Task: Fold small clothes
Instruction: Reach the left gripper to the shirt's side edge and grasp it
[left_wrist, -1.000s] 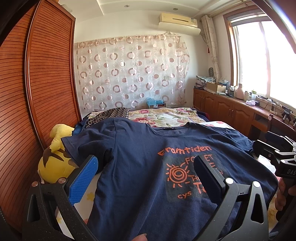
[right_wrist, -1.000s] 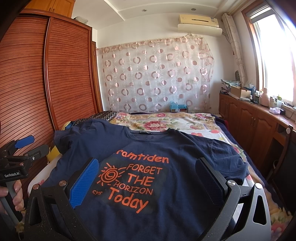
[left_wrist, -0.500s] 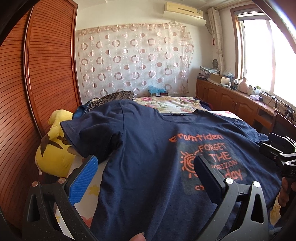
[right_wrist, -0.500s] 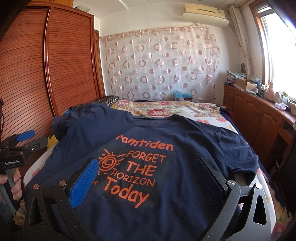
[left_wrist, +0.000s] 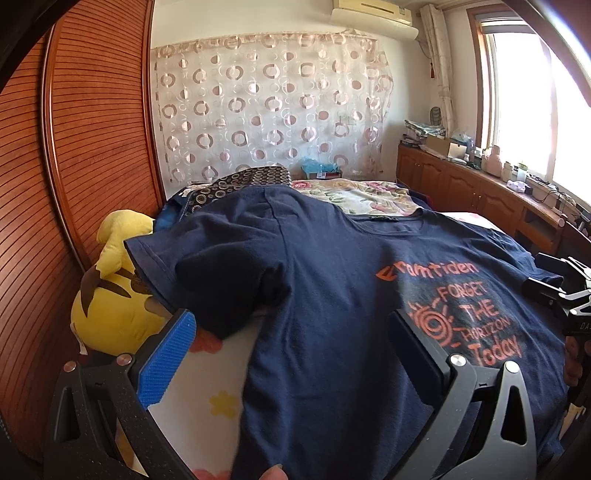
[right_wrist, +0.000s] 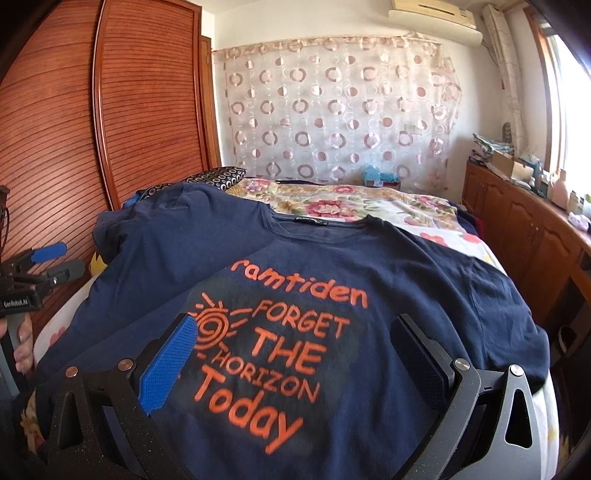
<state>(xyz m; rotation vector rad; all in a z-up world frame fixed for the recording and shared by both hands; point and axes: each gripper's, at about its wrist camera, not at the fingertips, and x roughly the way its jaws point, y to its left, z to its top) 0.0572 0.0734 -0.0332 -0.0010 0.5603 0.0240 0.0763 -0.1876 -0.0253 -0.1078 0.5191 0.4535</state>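
Left wrist: my left claw (left_wrist: 291, 345) is spread wide over the shirt (left_wrist: 332, 295), which lies flat on the bed (left_wrist: 207, 398) beside a yellow plush (left_wrist: 110, 295). Right wrist: my right claw (right_wrist: 291, 350) gapes empty above the shirt's print (right_wrist: 273, 343).

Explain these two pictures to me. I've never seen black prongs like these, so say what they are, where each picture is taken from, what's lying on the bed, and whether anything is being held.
There is no robot here. A person holds a hand-operated two-finger gripper in each hand, and each gripper carries a wide-angle camera looking forward along its fingers. The prongs at the bottom of each picture are those fingers.

One picture comes from the left gripper, the other from the right gripper. Each view also catches the other gripper at its edge.

On the bed a navy T-shirt lies spread face up, orange lettering showing. A yellow plush toy sits beside its sleeve.

Both grippers are open and hold nothing.
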